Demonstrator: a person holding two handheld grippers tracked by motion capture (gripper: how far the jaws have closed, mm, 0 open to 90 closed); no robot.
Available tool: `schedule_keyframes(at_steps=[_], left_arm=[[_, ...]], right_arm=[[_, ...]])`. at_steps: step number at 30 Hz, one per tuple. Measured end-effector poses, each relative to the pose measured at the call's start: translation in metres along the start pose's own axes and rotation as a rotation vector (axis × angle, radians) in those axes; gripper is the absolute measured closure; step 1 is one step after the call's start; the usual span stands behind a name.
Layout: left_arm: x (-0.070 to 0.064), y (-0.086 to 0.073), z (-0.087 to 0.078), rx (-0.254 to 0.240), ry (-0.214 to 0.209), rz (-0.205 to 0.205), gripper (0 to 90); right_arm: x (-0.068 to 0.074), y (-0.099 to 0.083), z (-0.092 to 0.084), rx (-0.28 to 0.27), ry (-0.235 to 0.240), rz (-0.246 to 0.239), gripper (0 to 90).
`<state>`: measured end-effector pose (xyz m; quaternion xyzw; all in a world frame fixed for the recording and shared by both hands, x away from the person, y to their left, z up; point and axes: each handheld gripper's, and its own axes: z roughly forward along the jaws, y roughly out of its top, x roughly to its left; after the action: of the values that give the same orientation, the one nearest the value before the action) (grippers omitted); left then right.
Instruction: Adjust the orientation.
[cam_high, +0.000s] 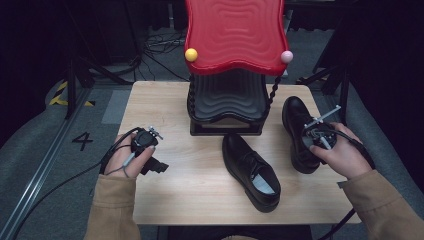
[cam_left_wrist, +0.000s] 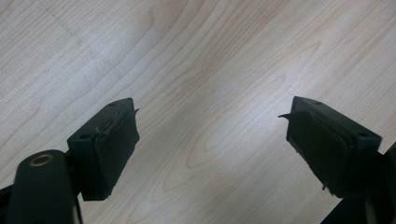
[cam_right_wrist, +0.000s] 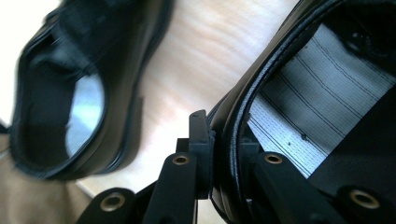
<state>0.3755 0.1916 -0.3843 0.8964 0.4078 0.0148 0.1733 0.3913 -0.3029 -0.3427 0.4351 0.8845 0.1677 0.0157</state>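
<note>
Shoe rim clamped in right gripper (left gripper open, over table).

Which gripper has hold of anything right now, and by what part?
The right gripper pinches the right-hand shoe by its collar rim; the left gripper holds nothing.

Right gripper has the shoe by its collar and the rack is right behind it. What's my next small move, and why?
Probably carry the right shoe toward the rack and line it up with the open lower shelf. The right gripper is clamped on the shoe's collar, one jaw inside and one outside. The other shoe waits mid-table; the left gripper hangs open.
</note>
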Motion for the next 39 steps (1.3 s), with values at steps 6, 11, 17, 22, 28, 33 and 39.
schedule_keyframes(at_steps=[6, 11, 17, 22, 28, 33, 39], left_arm=[[0.0, 0.002, 0.0, -0.004, 0.004, 0.0, 17.4], [0.0, 0.002, 0.0, -0.002, 0.002, 0.003, 17.3], [-0.001, 0.001, -0.001, 0.0, 0.005, 0.0, 17.4], [-0.002, -0.001, -0.001, 0.001, 0.006, -0.005, 17.4], [-0.001, -0.004, -0.002, -0.005, 0.01, -0.01, 17.4], [-0.001, -0.004, -0.001, 0.001, 0.011, -0.013, 17.4], [-0.002, -0.003, -0.001, 0.004, 0.008, -0.005, 17.4]], right_arm=[[0.021, -0.018, -0.006, 0.009, 0.008, -0.099, 83.0], [0.035, -0.03, -0.007, 0.02, 0.019, -0.165, 83.0], [0.049, -0.041, -0.004, 0.048, 0.035, -0.248, 82.4], [0.056, -0.045, 0.001, 0.063, 0.041, -0.306, 81.8], [0.063, -0.047, 0.011, 0.084, 0.044, -0.349, 81.4], [0.071, -0.049, 0.024, 0.107, 0.067, -0.393, 81.4], [0.076, -0.039, 0.047, 0.12, 0.041, -0.456, 81.6]])
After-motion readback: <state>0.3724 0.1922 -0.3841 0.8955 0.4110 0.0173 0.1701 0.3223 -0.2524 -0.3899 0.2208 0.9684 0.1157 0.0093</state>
